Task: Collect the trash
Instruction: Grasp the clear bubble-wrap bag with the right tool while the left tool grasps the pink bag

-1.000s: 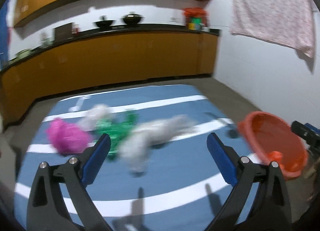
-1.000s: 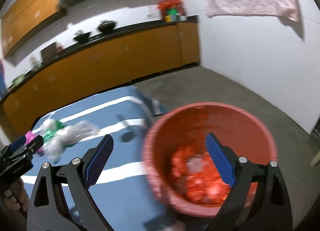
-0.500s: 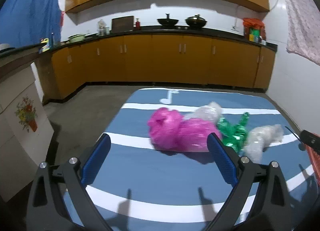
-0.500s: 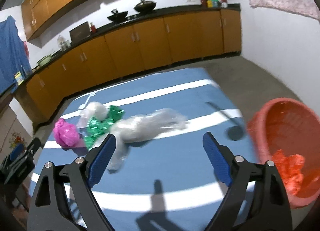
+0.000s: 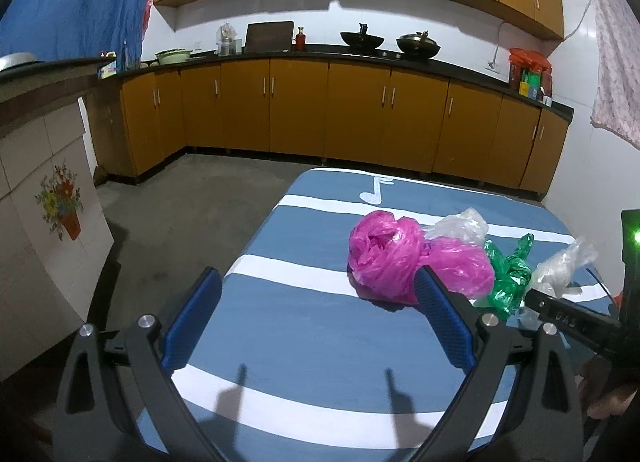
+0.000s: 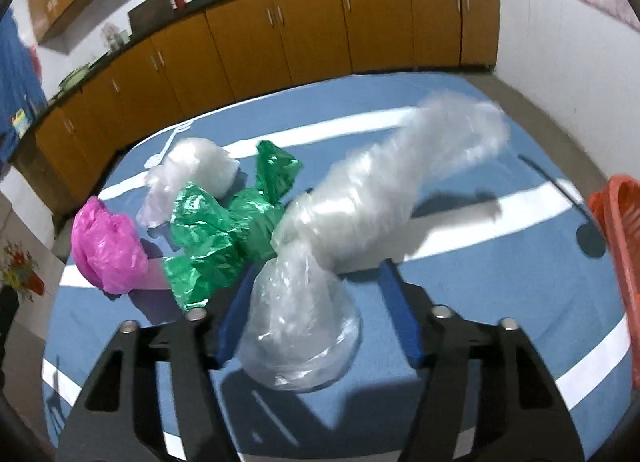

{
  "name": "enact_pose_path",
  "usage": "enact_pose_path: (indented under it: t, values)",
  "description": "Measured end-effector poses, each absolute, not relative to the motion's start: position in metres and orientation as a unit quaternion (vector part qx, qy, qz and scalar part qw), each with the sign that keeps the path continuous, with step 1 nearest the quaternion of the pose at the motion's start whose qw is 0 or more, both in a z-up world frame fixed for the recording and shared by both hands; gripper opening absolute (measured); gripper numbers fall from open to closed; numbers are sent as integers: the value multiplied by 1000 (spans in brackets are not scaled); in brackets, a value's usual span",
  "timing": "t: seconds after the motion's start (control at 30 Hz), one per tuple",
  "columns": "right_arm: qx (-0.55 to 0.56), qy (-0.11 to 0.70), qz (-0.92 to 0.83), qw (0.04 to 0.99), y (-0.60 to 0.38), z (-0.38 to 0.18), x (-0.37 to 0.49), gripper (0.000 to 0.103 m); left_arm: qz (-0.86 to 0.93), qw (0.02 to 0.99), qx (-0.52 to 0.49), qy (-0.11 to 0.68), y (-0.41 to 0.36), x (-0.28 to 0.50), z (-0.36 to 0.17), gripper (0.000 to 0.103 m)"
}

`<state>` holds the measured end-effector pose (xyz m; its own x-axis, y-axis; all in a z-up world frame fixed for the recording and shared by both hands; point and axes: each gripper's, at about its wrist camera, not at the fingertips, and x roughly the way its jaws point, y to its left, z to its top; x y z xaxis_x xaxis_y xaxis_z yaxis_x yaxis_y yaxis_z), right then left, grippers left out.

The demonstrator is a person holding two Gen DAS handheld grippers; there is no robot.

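Crumpled plastic trash lies on the blue, white-striped table [image 5: 304, 326]: a magenta bag [image 5: 394, 254], a green bag [image 5: 508, 282] and clear bags [image 5: 464, 224]. My left gripper [image 5: 316, 282] is open and empty, and the magenta bag lies just past its right fingertip. My right gripper [image 6: 320, 274] hangs over the long clear bag [image 6: 352, 214]. Its jaws are closing with the bag's near end [image 6: 300, 326] between them. The left pad is at the plastic and the right pad stands apart from it. Beside it lie the green bag [image 6: 216, 234] and the magenta bag [image 6: 106, 246].
An orange basket [image 6: 616, 230] stands off the table's right edge. Orange cabinets [image 5: 320, 110] line the far walls, and a tiled counter [image 5: 40, 190] is on the left. Grey floor surrounds the table. A hand [image 5: 608, 394] holds the right tool's black frame [image 5: 572, 320].
The right gripper swung from above the orange basket back over the table to the clear bag, and its jaws narrowed. The left gripper swept left to face the magenta bag.
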<state>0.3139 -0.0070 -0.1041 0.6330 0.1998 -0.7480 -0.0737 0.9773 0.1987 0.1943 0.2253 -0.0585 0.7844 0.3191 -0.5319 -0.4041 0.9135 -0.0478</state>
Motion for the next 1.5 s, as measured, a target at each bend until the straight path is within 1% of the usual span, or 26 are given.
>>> enact_pose_path:
  t: [0.1,0.13,0.17,0.2,0.27,0.3,0.47,0.7,0.87,1.0,1.1,1.17,1.2,1.27,1.3,1.37,1.4,1.47,1.5]
  values:
    - [73,420,75,901,-13,-103,315,54,185,941,-85,269,226,197,-61,95]
    - [68,422,77,900,-13,-104,316,51,182,941,-88,270,225,198,-62,95]
    - [63,426,82,899,-12,-105,317,46,177,942,-90,272,225,200,-62,95]
    - [59,429,87,897,-12,-105,318,38,173,942,-91,274,223,203,-63,95]
    - [52,429,92,897,-13,-106,317,28,160,943,-98,276,220,207,-63,95]
    - [47,428,96,898,-16,-105,315,26,153,944,-101,276,218,210,-61,95]
    - [55,425,94,899,-37,-106,305,25,127,946,-100,281,205,229,-59,95]
    - [70,427,90,897,-55,-108,298,25,122,933,-106,321,196,282,-64,95]
    - [67,425,95,898,-57,-105,298,25,136,915,-93,369,199,314,-81,95]
    - [69,424,99,897,-61,-106,298,25,129,909,-87,385,198,315,-93,94]
    - [68,424,101,897,-59,-106,298,25,114,906,-89,399,195,312,-103,84]
    - [67,424,102,897,-61,-105,296,25,101,906,-95,400,194,311,-106,72]
    - [66,424,103,898,-61,-105,295,25,98,906,-98,400,194,310,-106,71]
    - [66,423,104,898,-64,-104,292,25,93,908,-100,395,194,308,-106,62]
    - [66,422,104,898,-65,-103,291,25,92,909,-99,394,194,307,-106,61]
    - [67,418,106,900,-66,-100,288,25,90,912,-96,389,193,304,-104,53]
    - [67,417,107,900,-67,-98,287,25,88,913,-95,386,192,301,-103,51]
    - [68,414,109,901,-68,-96,284,25,85,916,-93,380,192,296,-101,44]
    - [68,412,110,902,-69,-94,282,25,85,918,-92,377,192,293,-99,42]
